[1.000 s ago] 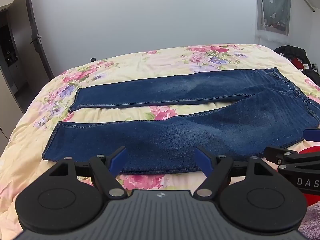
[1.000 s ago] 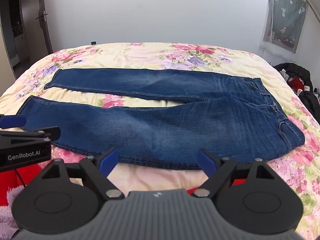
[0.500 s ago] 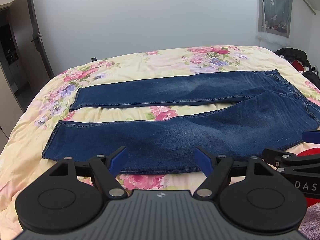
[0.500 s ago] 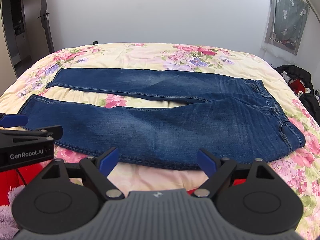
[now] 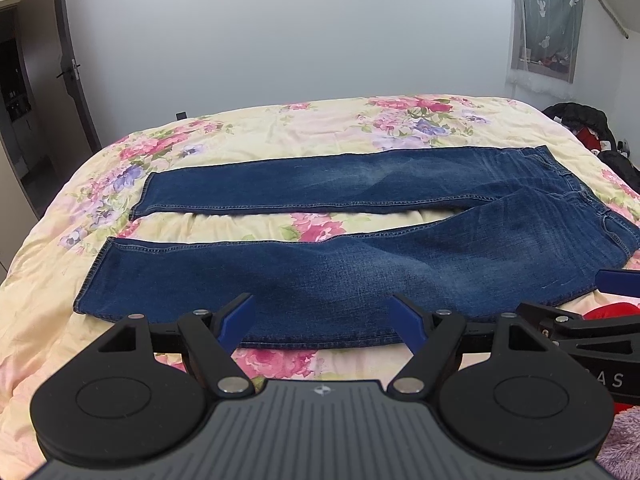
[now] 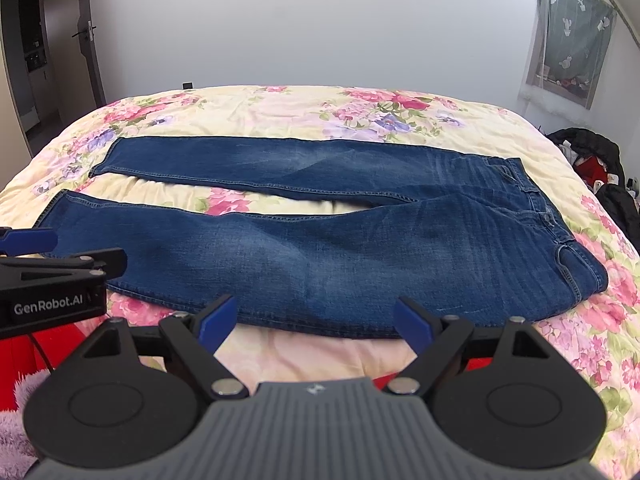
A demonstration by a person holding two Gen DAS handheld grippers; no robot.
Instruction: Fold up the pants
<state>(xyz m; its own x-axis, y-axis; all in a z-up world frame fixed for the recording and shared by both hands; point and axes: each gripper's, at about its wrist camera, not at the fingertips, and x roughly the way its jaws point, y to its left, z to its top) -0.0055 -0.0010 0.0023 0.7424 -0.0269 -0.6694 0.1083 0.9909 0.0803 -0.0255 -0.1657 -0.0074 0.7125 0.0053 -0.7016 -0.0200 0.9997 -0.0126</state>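
Note:
Blue jeans (image 5: pixel 360 264) lie flat on the floral bedspread (image 5: pixel 320 124), legs spread apart pointing left, waistband at the right. They also show in the right wrist view (image 6: pixel 340 252). My left gripper (image 5: pixel 324 316) is open and empty, held just short of the near leg's lower edge. My right gripper (image 6: pixel 316 316) is open and empty, also just short of the near edge, closer to the waist. Each gripper shows at the other view's side: the right one (image 5: pixel 592 312), the left one (image 6: pixel 48 256).
A dark pile of clothes (image 6: pixel 596 160) lies off the bed's right side. A door (image 5: pixel 68 76) stands at the far left. A curtained window (image 6: pixel 568 36) is at the upper right. Red and purple fabric (image 6: pixel 16 396) sits below the grippers.
Both grippers have drawn back and risen slightly; the jeans sit a little farther away in both views. The jeans have not moved.

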